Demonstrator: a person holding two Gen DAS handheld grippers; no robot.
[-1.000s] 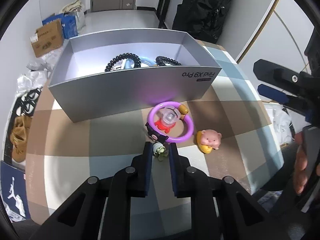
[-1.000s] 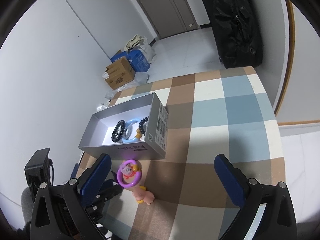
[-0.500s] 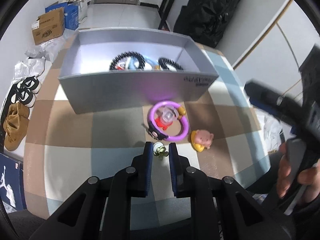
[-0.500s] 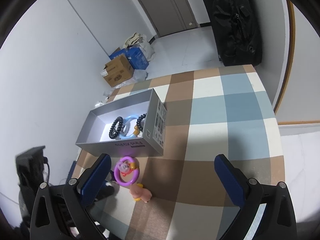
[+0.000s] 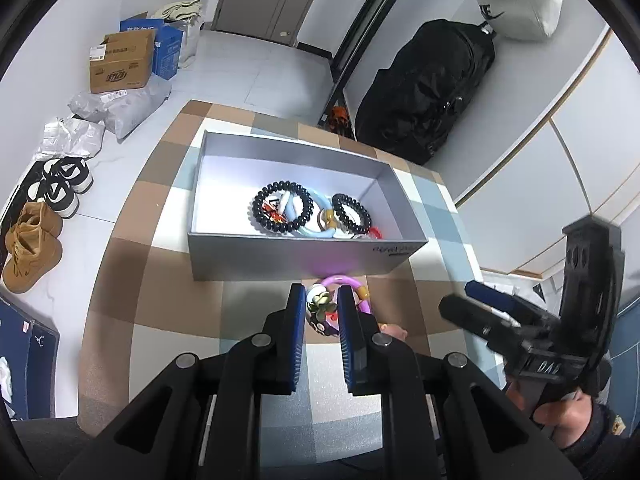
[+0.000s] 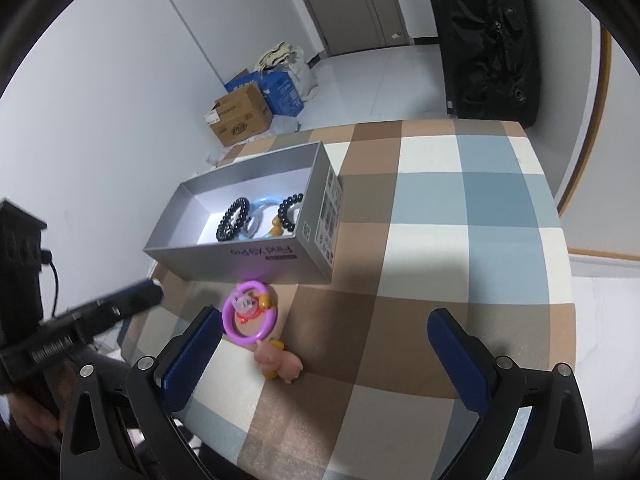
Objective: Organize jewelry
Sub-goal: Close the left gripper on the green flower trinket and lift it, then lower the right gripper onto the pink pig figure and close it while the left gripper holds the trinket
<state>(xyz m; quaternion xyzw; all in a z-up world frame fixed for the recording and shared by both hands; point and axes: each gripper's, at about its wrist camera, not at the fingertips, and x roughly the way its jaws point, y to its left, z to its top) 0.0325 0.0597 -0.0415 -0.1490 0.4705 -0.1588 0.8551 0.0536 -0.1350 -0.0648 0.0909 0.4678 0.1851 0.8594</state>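
Since a second ago you've lifted the little green flower charm [image 5: 320,305] off the checked tablecloth [image 5: 160,312]; it was lying on the cloth just in front of the purple ring [image 6: 249,312], and now it hangs pinched in your left gripper [image 5: 319,312], jaws clamped on it, above the ring and near the front wall of the silver box [image 5: 288,256]. The ring and the pink pig figure [image 6: 280,365] haven't budged, both just in front of the box. Black bead bracelets [image 5: 282,212] and a blue bangle sit inside the box. Your right gripper [image 6: 320,354] hangs wide open, empty, over the cloth in front of the box.
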